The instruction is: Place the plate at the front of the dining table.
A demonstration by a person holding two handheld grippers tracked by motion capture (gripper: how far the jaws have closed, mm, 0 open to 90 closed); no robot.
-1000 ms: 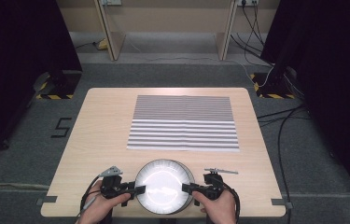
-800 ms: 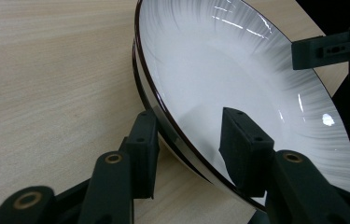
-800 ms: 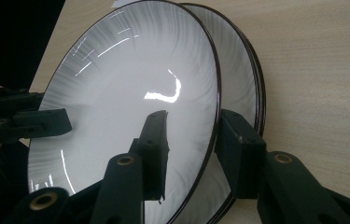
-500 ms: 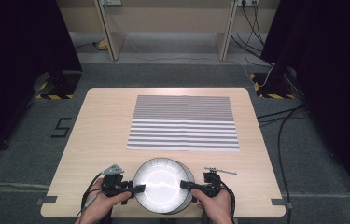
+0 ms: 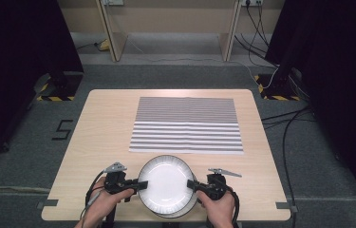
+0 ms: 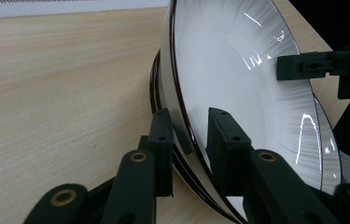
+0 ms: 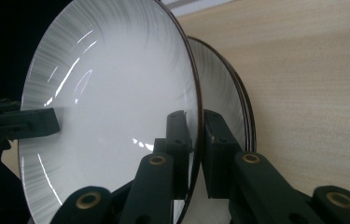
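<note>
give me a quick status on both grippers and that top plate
Left gripper and right gripper jaws just closing, each over the top plate's rim at opposite sides. Plate sits on a stack. Striped mat lies beyond, apart.

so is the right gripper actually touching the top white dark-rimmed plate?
Touching. In the right gripper view the right gripper, whose jaws have just been closing, has both pads against the rim of the top white dark-rimmed plate, with no gap.

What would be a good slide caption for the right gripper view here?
Right gripper clamps the rim of the top plate of a stack on a wooden table.
</note>
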